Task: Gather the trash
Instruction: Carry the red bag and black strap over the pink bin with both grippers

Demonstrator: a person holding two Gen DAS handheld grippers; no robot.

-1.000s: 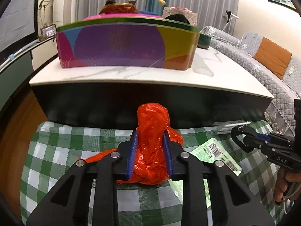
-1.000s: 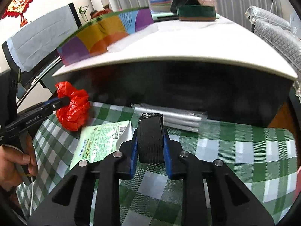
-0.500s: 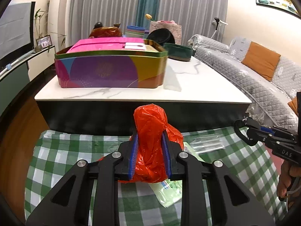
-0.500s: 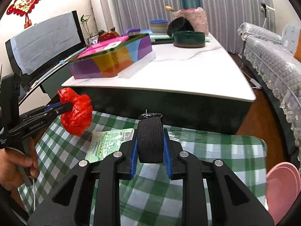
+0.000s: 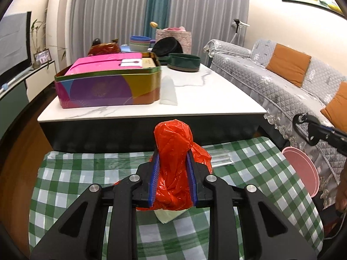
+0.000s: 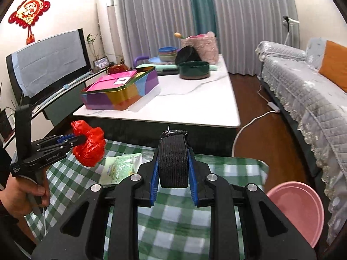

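My left gripper (image 5: pixel 173 151) is shut on a crumpled red plastic bag (image 5: pixel 173 143), held up above the green checked cloth (image 5: pixel 71 173). From the right wrist view the same bag (image 6: pixel 89 145) hangs in the left gripper (image 6: pixel 83 138) at the left. My right gripper (image 6: pixel 173 149) is shut on a black woven strap (image 6: pixel 173 160), also lifted over the cloth (image 6: pixel 173 221). A green and white wrapper (image 6: pixel 120 169) lies flat on the cloth between the two grippers. A clear plastic wrapper (image 5: pixel 220 157) lies near the cloth's far edge.
A pink bin (image 6: pixel 297 208) stands on the floor right of the cloth, also visible as a pink bin (image 5: pixel 301 173). Behind is a white marble table (image 5: pixel 195 99) with a colourful tin (image 5: pixel 108 86) and a dark green bowl (image 5: pixel 184 61). A grey sofa (image 6: pixel 303 91) runs along the right.
Both grippers have risen and drawn back from the table, carrying the red bag and the black strap. The pink bin has come into view at the right.
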